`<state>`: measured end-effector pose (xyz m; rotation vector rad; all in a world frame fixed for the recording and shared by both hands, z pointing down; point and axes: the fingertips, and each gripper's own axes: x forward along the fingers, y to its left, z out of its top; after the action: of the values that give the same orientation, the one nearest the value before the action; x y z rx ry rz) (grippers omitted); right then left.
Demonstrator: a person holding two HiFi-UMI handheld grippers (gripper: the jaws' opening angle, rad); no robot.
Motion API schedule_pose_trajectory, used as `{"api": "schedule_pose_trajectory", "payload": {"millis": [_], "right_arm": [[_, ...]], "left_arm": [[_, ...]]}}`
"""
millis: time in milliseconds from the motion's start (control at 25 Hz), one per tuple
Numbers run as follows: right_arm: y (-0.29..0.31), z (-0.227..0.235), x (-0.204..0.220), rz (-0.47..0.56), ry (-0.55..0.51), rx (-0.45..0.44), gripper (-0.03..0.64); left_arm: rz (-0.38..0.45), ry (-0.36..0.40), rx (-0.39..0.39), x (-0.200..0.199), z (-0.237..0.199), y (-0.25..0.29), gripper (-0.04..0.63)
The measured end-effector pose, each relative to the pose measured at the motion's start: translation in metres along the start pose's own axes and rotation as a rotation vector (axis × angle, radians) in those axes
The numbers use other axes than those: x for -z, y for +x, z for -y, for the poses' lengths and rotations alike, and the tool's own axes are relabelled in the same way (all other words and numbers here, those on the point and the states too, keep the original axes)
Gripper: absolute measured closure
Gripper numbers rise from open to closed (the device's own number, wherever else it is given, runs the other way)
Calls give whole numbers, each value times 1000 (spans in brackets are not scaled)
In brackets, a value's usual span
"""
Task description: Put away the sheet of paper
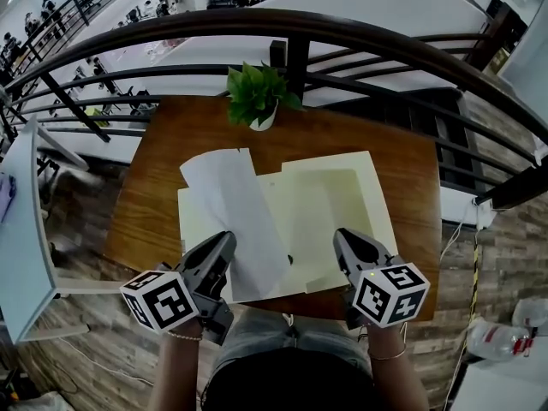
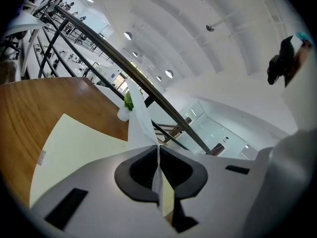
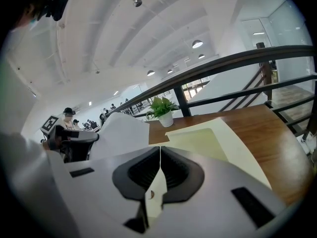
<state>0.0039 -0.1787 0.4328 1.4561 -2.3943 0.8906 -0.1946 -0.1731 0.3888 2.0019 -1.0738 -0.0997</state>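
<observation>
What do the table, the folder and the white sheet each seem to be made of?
The table looks like wood or wood veneer: brown grain with a slight sheen. The folder is probably thin card: cream, matt, with flaps that lie flat. The sheet looks like thin white paper: matt, and it bows rather than staying flat.

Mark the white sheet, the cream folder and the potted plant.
white sheet [image 1: 235,223], head view, middle of the sheet.
cream folder [image 1: 342,199], head view, its open right-hand panel.
potted plant [image 1: 253,91], head view, its leaves.
</observation>
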Motion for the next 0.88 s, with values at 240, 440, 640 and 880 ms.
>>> {"api": "schedule_pose_trajectory", "payload": {"millis": [240, 440, 640, 880], "right_arm": [[2, -4, 0, -8, -6, -2, 589], [2, -5, -1, -3, -6, 1, 589], [-1, -1, 2, -7, -1, 10, 589], [-6, 4, 5, -13, 2, 17, 589]], "left_arm": [[9, 1, 70, -2, 16, 0, 569], [12, 7, 116, -5, 26, 2, 569], [28, -102, 131, 0, 13, 3, 569], [-2, -150, 110, 15, -7, 8, 569]]}}
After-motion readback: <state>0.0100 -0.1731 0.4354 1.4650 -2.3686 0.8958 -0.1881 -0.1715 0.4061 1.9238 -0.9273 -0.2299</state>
